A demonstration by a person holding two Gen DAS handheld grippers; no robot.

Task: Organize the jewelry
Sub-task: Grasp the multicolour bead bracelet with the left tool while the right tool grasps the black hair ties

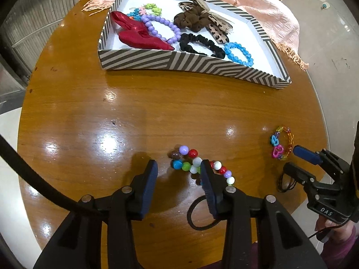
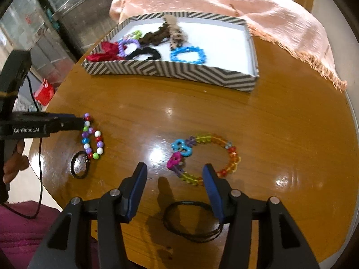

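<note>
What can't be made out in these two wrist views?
- Multicolour bead bracelet, left wrist view: its right stretch is hidden behind a finger of the left gripper.
- Black hair tie, right wrist view: partly covered by a finger of the right gripper.
- Small flower pieces in the striped box: too small and overlapped to count.
- Person: only a hand and sleeve show, cut off by the left edge of the right wrist view.

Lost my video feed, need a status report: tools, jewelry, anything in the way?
Left tool open over the bead bracelet. Right tool open, empty, above the charm bracelet. Striped box part filled. Nothing in the way.
</note>
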